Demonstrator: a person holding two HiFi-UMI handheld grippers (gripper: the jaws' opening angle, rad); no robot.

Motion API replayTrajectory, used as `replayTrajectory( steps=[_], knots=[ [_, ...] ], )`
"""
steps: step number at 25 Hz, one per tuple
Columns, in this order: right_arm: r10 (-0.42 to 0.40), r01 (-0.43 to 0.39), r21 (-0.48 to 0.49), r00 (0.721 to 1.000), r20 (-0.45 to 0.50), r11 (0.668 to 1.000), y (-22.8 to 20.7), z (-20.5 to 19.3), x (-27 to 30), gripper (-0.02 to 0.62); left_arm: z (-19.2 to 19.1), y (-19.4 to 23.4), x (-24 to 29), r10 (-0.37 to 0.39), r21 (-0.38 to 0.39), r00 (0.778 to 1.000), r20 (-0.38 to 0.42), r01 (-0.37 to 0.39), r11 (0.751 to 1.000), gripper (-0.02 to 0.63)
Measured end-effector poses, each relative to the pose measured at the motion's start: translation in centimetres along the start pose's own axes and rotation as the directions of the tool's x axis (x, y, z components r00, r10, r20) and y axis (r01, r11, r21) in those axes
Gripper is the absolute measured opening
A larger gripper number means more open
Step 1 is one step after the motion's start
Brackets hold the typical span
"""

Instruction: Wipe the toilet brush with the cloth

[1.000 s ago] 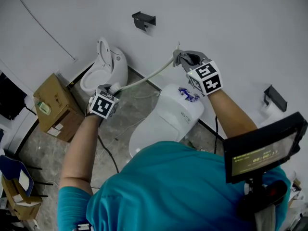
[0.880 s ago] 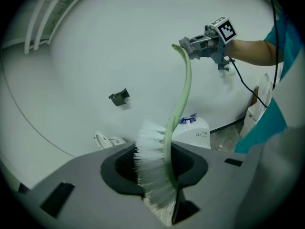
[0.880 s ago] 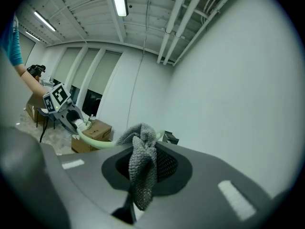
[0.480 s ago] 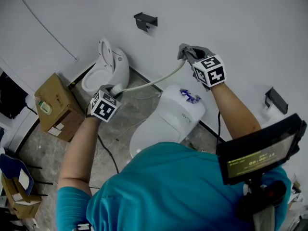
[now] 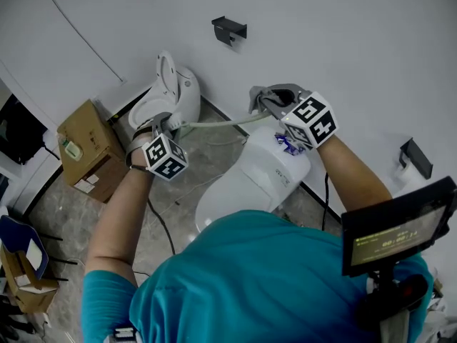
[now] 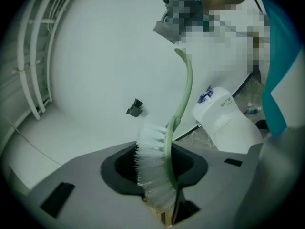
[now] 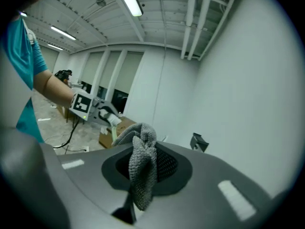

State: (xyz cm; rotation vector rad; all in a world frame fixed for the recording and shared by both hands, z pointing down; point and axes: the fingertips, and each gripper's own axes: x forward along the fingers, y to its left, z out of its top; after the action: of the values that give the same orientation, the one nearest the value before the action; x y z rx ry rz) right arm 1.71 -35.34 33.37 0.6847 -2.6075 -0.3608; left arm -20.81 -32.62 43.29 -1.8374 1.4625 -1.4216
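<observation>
The toilet brush is clamped at its white bristle head between the left gripper fingers. Its slim, curved pale-green handle runs away from them. A bunched grey knitted cloth is pinched between the right gripper fingers, just beyond the handle's tip. The cloth should be wrapped round the smooth handle and drawn along it, with the brush held firmly.

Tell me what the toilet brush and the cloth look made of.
The toilet brush: smooth pale-green handle, likely plastic; white bristles look like stiff synthetic fibre. The cloth: grey, matte, visibly knitted texture, probably microfibre or cotton; can't tell which.
</observation>
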Motion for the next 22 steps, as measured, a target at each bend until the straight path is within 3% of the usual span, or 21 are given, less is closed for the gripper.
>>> replayTrajectory(
  steps=[5, 11, 22],
  knots=[
    [0.161, -0.168, -0.086, 0.983, -0.083, 0.982, 6.0, 0.0, 4.6, 0.029, 2.4, 0.8, 0.4, 0.074, 0.117, 0.996, 0.04, -0.078, 0.99, 0.15],
    [0.235, -0.24, -0.026, 0.963, -0.13, 0.97, 8.0, -0.4, 7.8, 0.029, 5.4, -0.1, 0.1, 0.105, 0.261, 0.991, 0.082, -0.123, 0.958, 0.15],
    [0.273, -0.278, -0.01, 0.949, -0.159, 0.961, 9.3, -0.9, 9.5, 0.028, 8.5, -0.9, 0.3, 0.085, 0.286, 0.99, 0.115, -0.115, 0.951, 0.15]
  ],
)
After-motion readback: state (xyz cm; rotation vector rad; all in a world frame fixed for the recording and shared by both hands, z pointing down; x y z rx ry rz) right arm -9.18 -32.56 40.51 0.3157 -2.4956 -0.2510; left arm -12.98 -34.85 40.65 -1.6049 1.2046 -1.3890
